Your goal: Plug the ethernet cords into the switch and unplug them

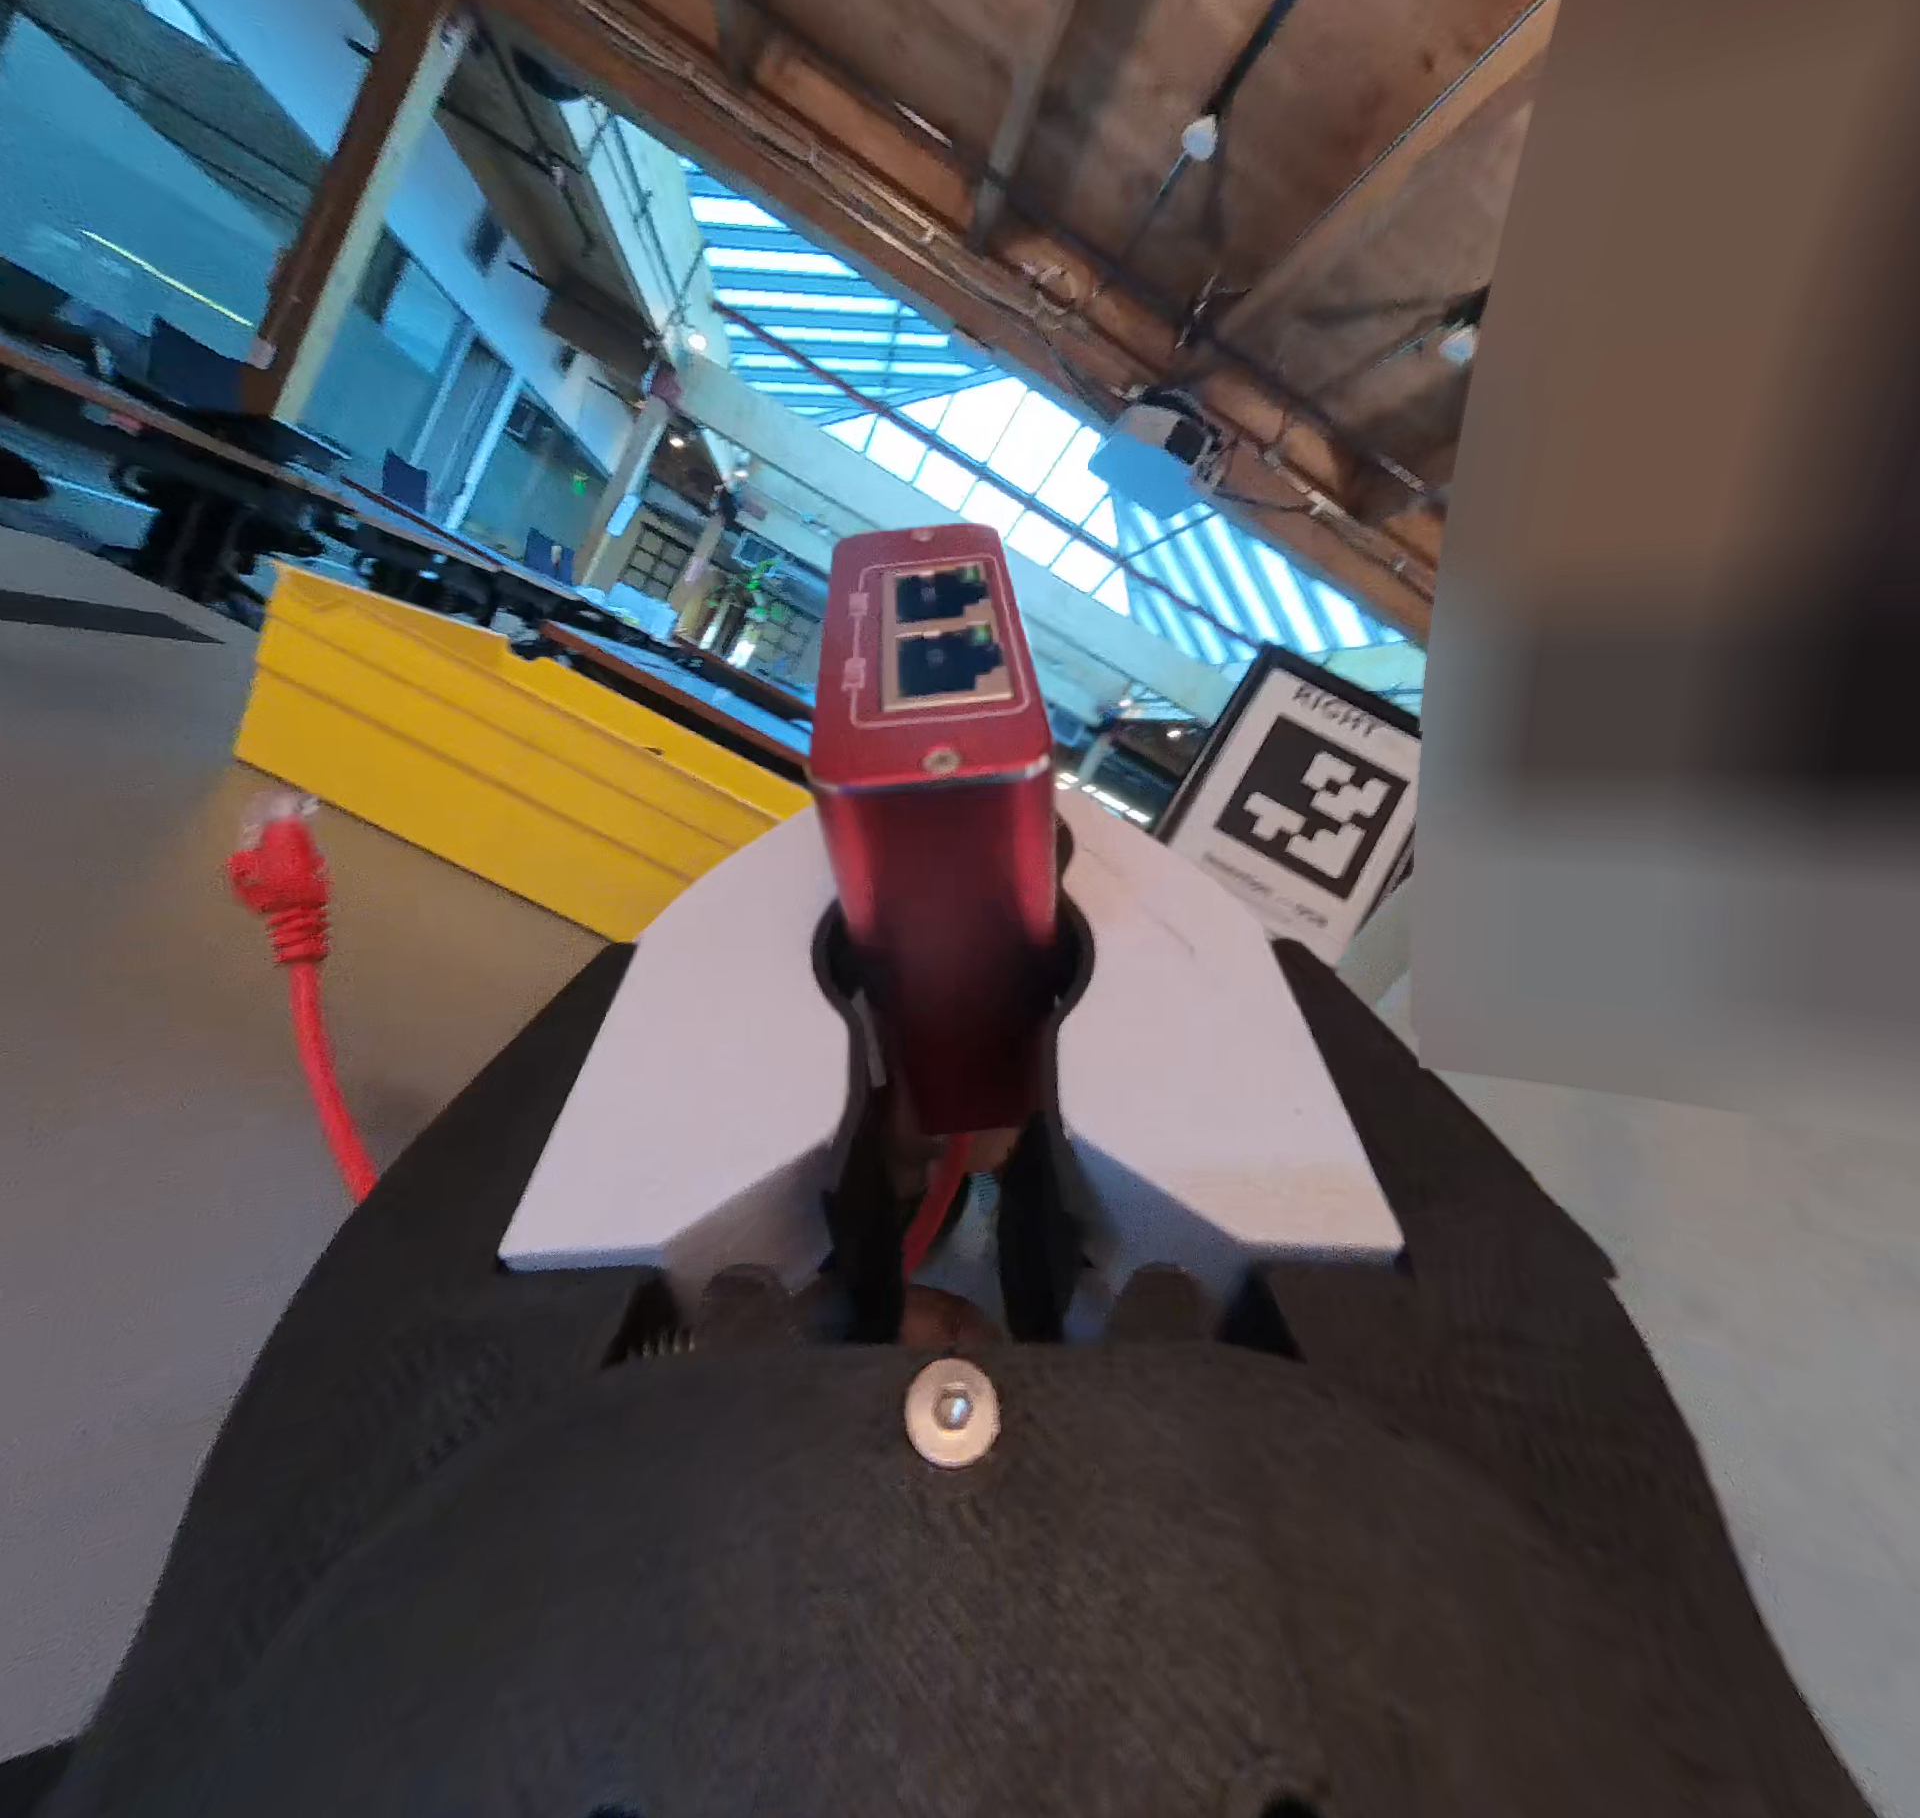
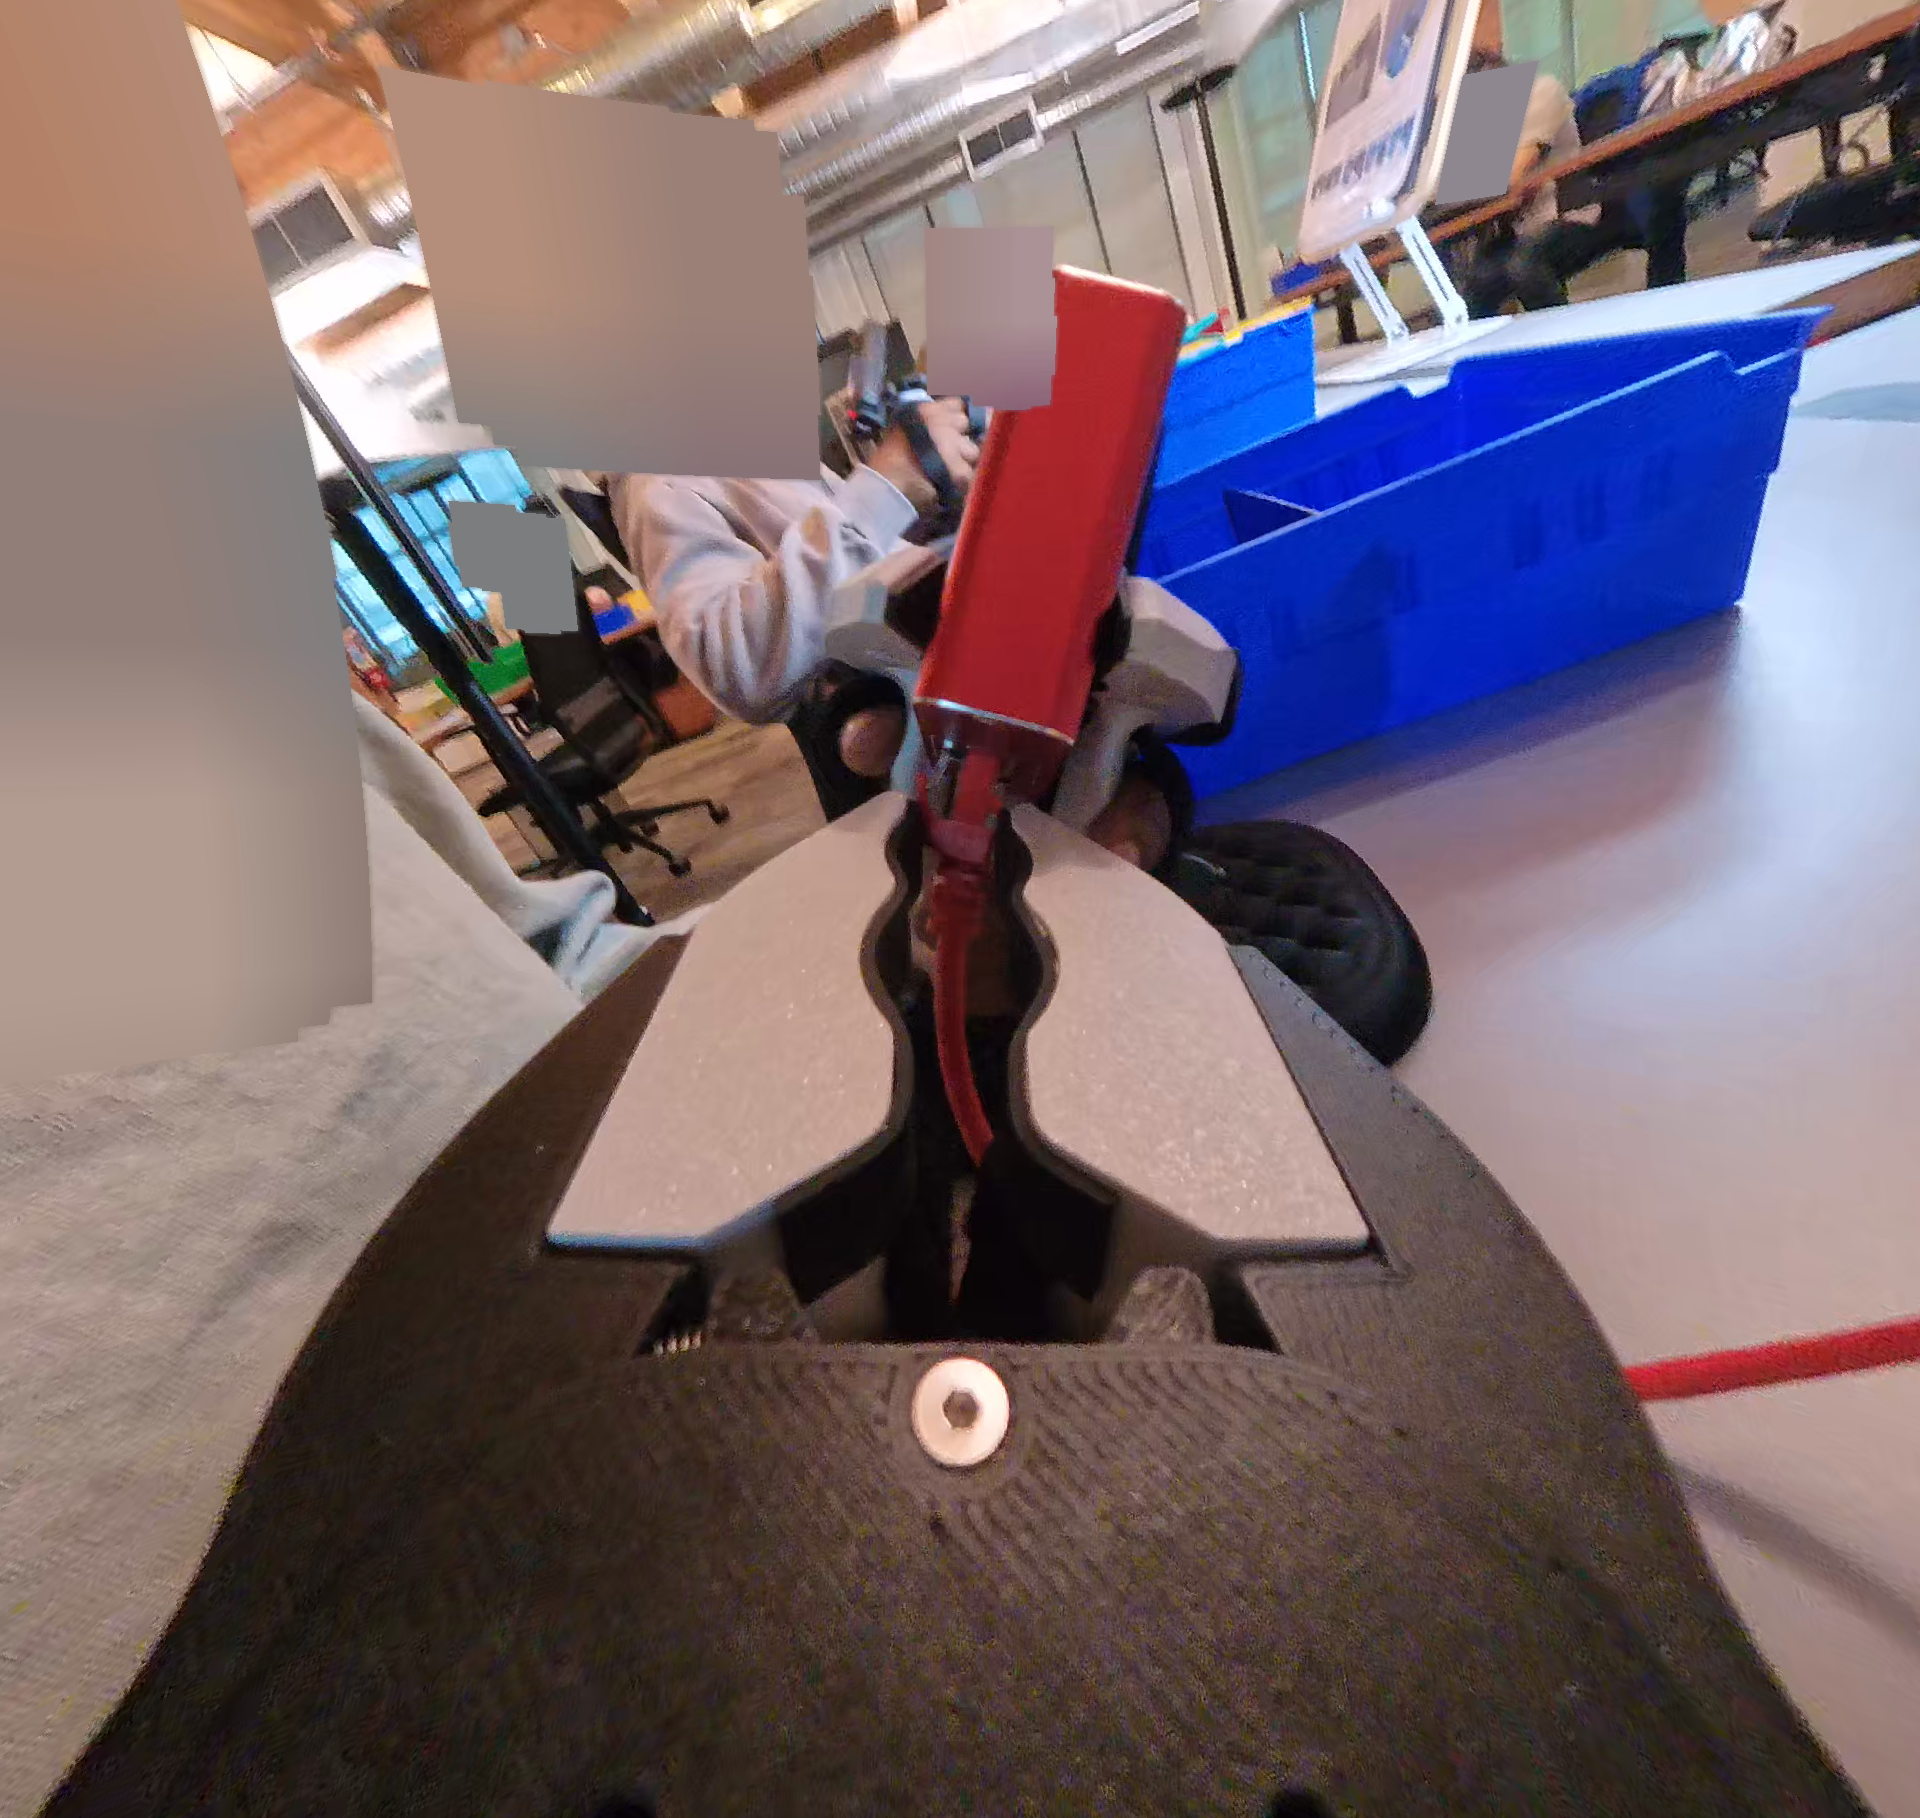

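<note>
- Left tool (image 1: 940, 947), seen in the left wrist view: its grey fingers (image 1: 727, 1030) are pressed against the red switch (image 1: 935, 833), which is held upright, lifted off the counter (image 1: 125, 989). Two empty ports (image 1: 940, 636) are shown on the top face.
- A loose red ethernet cord (image 1: 296, 947) is seen at the left, its clear-tipped plug (image 1: 272, 833) raised just in front of a yellow bin (image 1: 468, 729). A marker card (image 1: 1299, 802) belonging to the other tool is glimpsed at the right.
- Right tool (image 2: 951, 833), seen in the right wrist view: its tips are pinched around the boot of a second red cord (image 2: 961, 937), right at the switch's lower end. The plug looks seated in a bottom port, though the latch is too small to be read.
- The left tool is seen farther off in this view, clamped round the switch body, with a blue bin (image 2: 1455, 542) behind on the counter.
- Judged step: a plug is being worked at the bottom port. To be done well, the switch should be kept rigid, the cord kept in line with the port, and force applied straight along that line; a sideways pull could bend the clip.
</note>
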`<state>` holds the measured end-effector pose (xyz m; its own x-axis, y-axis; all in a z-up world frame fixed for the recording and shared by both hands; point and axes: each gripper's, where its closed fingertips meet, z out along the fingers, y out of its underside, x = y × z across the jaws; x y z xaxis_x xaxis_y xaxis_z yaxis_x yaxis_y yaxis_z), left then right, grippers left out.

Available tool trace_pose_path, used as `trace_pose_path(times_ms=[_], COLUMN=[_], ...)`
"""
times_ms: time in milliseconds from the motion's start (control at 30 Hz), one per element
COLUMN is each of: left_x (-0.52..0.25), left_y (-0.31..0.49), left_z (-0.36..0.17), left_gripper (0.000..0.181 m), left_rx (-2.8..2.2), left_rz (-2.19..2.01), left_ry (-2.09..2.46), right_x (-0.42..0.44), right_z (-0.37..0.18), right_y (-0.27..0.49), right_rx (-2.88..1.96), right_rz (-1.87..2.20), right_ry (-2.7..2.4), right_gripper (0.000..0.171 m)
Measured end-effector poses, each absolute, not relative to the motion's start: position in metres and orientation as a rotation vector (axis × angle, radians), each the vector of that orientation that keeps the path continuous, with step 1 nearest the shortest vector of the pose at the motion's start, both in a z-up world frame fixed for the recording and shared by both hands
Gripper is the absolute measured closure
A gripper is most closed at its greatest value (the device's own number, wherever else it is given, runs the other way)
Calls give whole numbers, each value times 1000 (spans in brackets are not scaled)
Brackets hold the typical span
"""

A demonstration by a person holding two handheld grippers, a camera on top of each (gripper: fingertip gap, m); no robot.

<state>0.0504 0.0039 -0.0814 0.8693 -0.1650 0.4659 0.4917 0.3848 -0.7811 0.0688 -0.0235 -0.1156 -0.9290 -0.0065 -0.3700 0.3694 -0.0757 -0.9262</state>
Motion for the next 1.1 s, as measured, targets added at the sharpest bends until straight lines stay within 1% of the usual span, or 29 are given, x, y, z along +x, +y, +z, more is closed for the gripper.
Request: trace_pose_path(times_ms=[67, 167, 233, 267, 400, 533, 867, 1100], left_x=[46, 37, 32, 31, 30, 29, 39, 48], left_y=[4, -1, -7, -8, -10, -10, -6, -13], left_z=[-86, -84, -81, -80, -78, -77, -71, -58], left_gripper=[152, 152, 153, 152, 152, 152, 152, 152], left_rx=[-1126, -1063, -1016, -1003, -997, -1008, -1081, -1009], left_rz=[-387, -375, -352, -344, -282, -215, 109, 82], left_ry=[-367, -417, -433, -438, -430, -422, -300, -235], right_x=[63, 56, 55, 54, 48, 45, 46, 54], right_z=[-117, -113, -108, -106, -104, -103, -96, -89], right_y=[-21, -22, -24, -25, -24, -24, -20, -24], right_rx=[433, 515, 540, 555, 598, 604, 504, 410], right_rz=[-2082, -2135, -2183, -2198, -2258, -2292, -2474, -2484], right_ry=[1988, 1922, 1809, 1761, 1698, 1736, 1911, 2074], right_gripper=[158, 156, 148, 147, 155, 156, 158, 158])
